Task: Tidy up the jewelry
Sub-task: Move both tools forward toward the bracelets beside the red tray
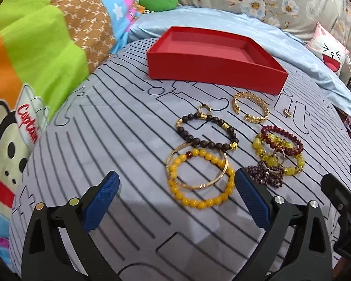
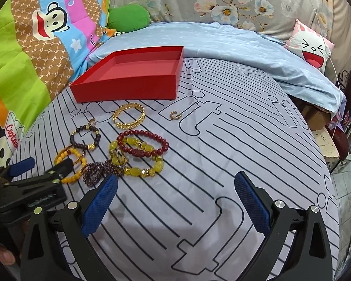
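I see my left hand-held gripper (image 1: pixel 176 197) and my right hand-held gripper (image 2: pixel 175 199) both held low with blue pads wide apart, nothing between them, the left one just beside the right.

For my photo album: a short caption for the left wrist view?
Open left claw hovers over beaded bracelets before an empty red box.

Matt red cardboard tray (image 1: pixel 213 70) on smooth striped cloth sheet (image 1: pixel 119 121); shiny gold metal chain bangle (image 1: pixel 251 110), glossy yellow beaded bracelet (image 1: pixel 200 178), dull dark wooden-looking bead bracelet (image 1: pixel 206 131), textured blue rubbery gripper pads (image 2: pixel 100 205)
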